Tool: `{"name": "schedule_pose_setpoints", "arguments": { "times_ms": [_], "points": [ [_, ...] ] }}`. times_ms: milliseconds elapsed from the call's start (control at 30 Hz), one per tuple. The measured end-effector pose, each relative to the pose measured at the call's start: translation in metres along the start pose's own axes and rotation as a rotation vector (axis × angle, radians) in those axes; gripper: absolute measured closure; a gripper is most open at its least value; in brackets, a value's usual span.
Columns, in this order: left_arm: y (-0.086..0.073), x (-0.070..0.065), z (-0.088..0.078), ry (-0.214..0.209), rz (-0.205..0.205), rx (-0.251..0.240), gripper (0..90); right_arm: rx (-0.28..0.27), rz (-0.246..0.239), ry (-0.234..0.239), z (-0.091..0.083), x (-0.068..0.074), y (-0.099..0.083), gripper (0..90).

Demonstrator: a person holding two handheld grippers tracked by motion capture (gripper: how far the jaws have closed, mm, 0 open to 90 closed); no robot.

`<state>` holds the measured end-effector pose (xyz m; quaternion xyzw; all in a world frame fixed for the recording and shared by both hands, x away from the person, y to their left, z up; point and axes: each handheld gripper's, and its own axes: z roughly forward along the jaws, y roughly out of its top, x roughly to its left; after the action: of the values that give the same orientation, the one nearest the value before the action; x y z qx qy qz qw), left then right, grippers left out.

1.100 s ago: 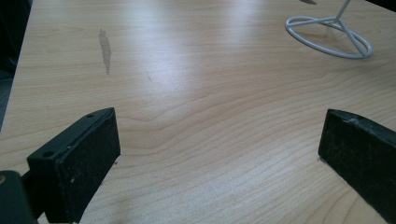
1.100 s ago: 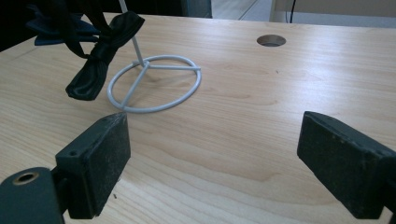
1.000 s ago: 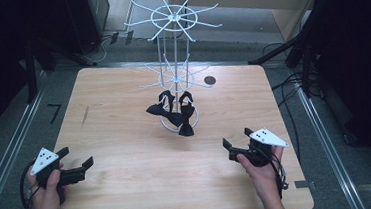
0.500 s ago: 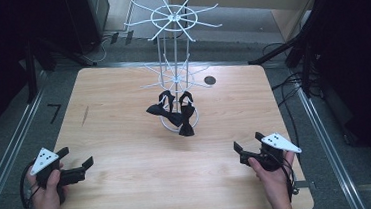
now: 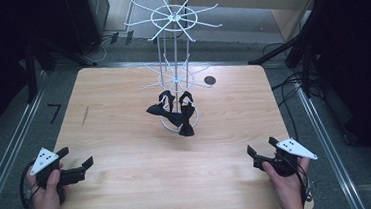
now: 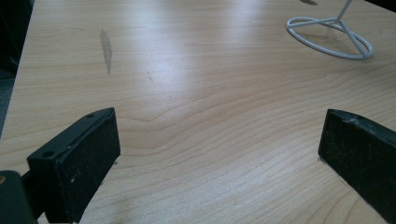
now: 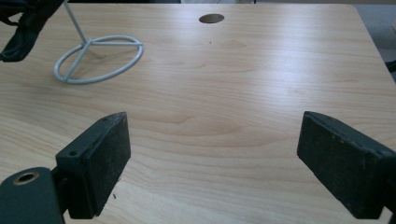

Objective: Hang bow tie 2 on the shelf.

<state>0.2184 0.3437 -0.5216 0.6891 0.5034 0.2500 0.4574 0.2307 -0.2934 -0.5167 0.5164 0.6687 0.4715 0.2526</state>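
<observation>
A white wire rack (image 5: 175, 60) stands in the middle of the wooden table (image 5: 124, 114), with its ring base (image 6: 330, 35) (image 7: 99, 58) on the wood. Two black bow ties (image 5: 174, 113) hang from its lower spokes; one dark edge (image 7: 23, 28) shows in the right gripper view. My left gripper (image 5: 75, 158) rests near the table's front left corner, held by a hand, jaws wide apart over bare wood. My right gripper (image 5: 262, 151) sits at the front right, also open with nothing between its fingers.
A round dark hole (image 5: 209, 80) (image 7: 211, 18) lies in the tabletop behind the rack. A grey smear (image 6: 106, 46) marks the wood at the left. Metal rails (image 5: 7, 158) run along both sides of the table, and cables (image 5: 292, 86) trail off at the right.
My right gripper has drawn back toward the table's front right corner. The left gripper and the rack have stayed put.
</observation>
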Motion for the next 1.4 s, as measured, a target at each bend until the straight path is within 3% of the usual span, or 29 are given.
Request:
{"name": "schedule_pose_setpoints", "arguments": {
  "times_ms": [933,1400],
  "points": [
    [0.0,0.0,0.0,0.004,0.001,-0.001,0.0,0.03,0.035,-0.086,-0.037,-0.043,-0.031,10.2],
    [0.0,-0.001,0.0,0.006,0.003,-0.001,0.0,0.04,0.073,-0.107,-0.052,-0.055,-0.045,11.0]
  ]
}}
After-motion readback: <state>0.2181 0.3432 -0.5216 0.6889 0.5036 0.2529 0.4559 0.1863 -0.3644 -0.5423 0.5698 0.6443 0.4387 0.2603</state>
